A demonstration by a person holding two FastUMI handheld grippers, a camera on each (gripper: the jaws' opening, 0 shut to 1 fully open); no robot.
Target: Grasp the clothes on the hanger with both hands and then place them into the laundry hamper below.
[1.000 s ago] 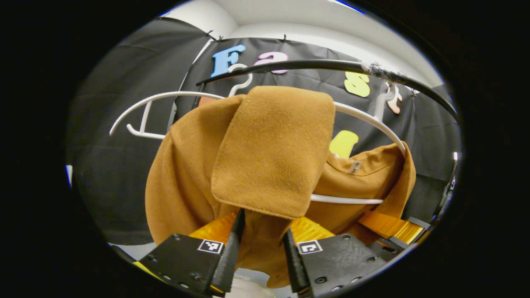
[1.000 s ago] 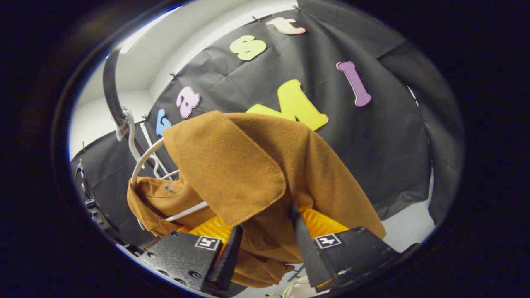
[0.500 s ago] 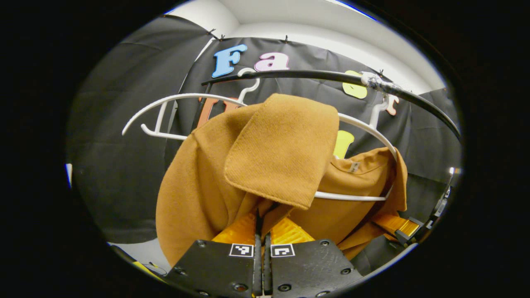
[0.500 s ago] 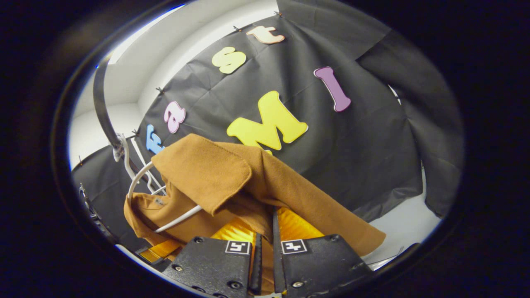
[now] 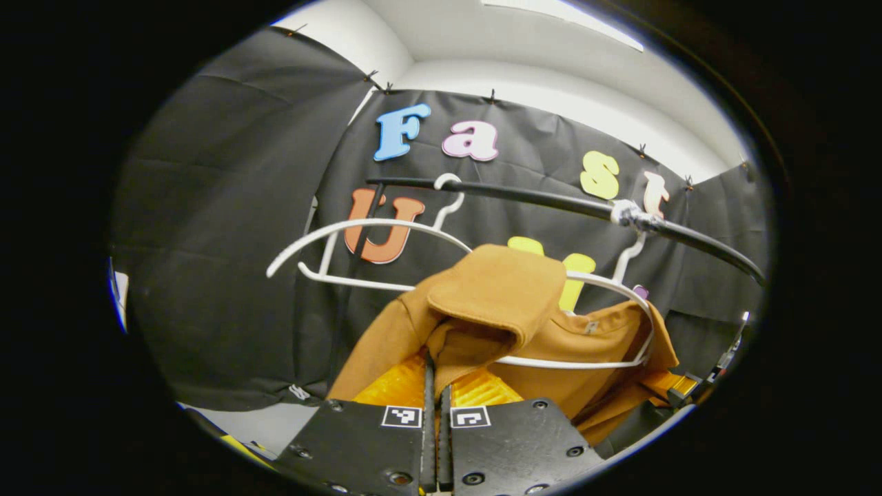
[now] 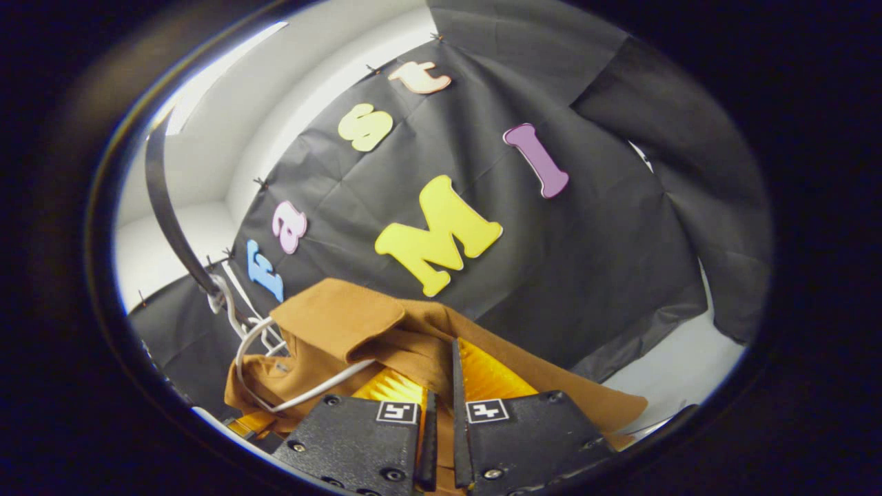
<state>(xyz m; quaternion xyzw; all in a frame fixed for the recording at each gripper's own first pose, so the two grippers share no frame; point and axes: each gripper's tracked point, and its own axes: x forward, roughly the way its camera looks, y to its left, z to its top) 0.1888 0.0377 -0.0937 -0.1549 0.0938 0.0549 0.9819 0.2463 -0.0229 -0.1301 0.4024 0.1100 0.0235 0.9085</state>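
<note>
A tan-brown coat point(image 5: 524, 324) hangs on a white hanger point(image 5: 606, 286) from a black rail point(image 5: 551, 200). In the left gripper view my left gripper point(image 5: 433, 375) is shut on a fold of the coat under its lapel flap. My right gripper point(image 6: 441, 375) is likewise shut on the brown coat point(image 6: 358, 331) at its other shoulder, beside the white hanger point(image 6: 310, 393). At the right edge of the left gripper view, the other gripper point(image 5: 679, 389) shows against the coat's far side. The coat is pulled low and bunched at both grips.
An empty white hanger point(image 5: 358, 238) hangs further left on the same rail. The black rail point(image 6: 165, 207) arches overhead at the left of the right gripper view. Black cloth walls stand behind, and pale floor point(image 6: 682, 365) shows at the lower right.
Both grippers went from open around the coat to shut on its fabric. They have since pulled back and down, so the coat sits lower and smaller, dragged along the hanger.
</note>
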